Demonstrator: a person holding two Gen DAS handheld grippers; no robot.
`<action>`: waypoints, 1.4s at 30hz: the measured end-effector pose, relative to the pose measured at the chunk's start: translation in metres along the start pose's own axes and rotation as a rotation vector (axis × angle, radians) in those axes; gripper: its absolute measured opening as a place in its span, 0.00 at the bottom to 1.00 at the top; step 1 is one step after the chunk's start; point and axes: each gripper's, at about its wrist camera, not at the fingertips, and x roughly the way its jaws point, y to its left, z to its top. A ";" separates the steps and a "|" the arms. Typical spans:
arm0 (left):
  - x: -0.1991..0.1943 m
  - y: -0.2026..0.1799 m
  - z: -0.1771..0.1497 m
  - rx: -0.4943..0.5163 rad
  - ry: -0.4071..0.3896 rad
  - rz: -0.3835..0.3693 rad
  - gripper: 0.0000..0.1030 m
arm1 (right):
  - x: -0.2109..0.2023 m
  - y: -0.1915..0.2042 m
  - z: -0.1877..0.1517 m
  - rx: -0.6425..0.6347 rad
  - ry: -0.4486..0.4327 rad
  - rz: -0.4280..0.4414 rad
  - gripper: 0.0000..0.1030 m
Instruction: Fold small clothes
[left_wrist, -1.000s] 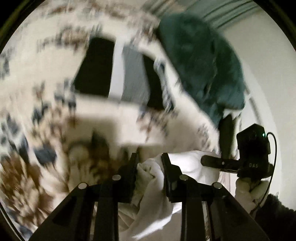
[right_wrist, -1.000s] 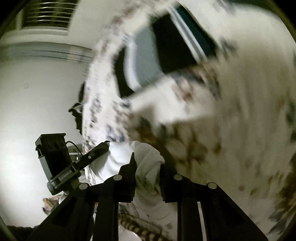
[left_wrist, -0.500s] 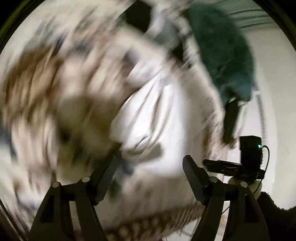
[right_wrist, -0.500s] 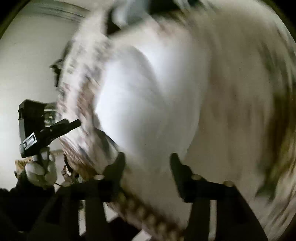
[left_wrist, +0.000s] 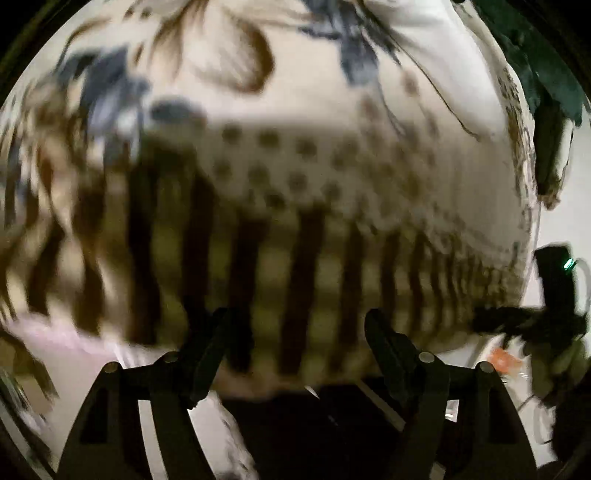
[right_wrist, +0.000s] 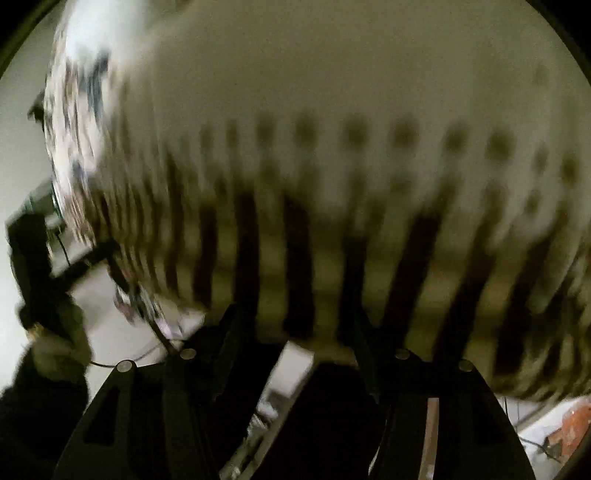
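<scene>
Patterned bedspread (left_wrist: 295, 177) fills both views; white garment (left_wrist: 436, 55) lies far ahead of your left gripper (left_wrist: 295, 350) and right gripper (right_wrist: 295, 332), fingers apart, empty.

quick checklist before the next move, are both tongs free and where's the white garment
1. Left tongs empty: ok, jaws apart, nothing between them.
2. Right tongs empty: ok, jaws apart, no cloth held.
3. White garment released: ok, lying on the patterned bedspread, top right of the left wrist view.
4. Fold neat: cannot tell, only part shows, blurred.
5. Tongs over the work area: not ok, both point at the bedspread's fringed edge.
6. Next garment located: cannot tell.
</scene>
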 end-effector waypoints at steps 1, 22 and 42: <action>-0.008 -0.005 0.000 -0.020 -0.008 -0.022 0.70 | 0.000 0.002 -0.004 -0.007 0.018 0.002 0.58; -0.021 -0.112 0.320 0.213 -0.246 -0.117 0.74 | -0.171 -0.009 0.240 0.291 -0.603 0.297 0.64; -0.079 -0.011 0.239 0.005 -0.270 -0.355 0.71 | -0.176 0.053 0.224 0.054 -0.517 0.145 0.57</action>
